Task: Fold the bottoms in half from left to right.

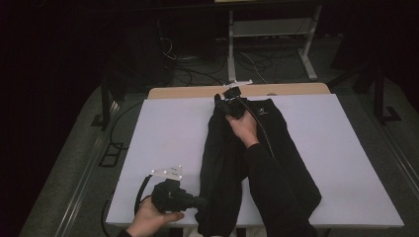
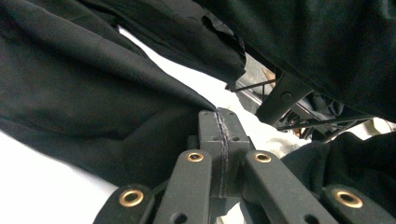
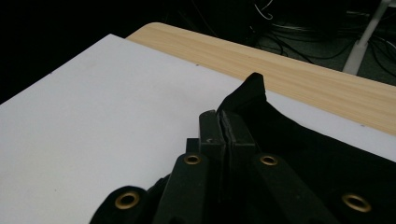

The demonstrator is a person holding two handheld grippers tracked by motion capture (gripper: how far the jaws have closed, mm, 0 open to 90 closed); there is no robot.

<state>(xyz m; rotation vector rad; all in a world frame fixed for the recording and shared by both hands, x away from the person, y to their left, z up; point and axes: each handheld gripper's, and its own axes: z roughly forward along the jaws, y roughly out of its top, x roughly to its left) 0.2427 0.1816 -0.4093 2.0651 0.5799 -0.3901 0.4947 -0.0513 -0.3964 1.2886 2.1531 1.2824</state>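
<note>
Black garment pinched at both ends on the white worktop

We clamp the soft, light garment (image 1: 232, 158) with the left hand-held gripper (image 1: 200, 201) at its near edge and the right hand-held gripper (image 1: 221, 102) at its far corner; hems grip best.

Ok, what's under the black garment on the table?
The black garment lies on a white board with a wooden table edge showing beyond it. Whatever else lies beneath stays covered by cloth and the person's sleeve. Both jaws pinch its edges.
</note>
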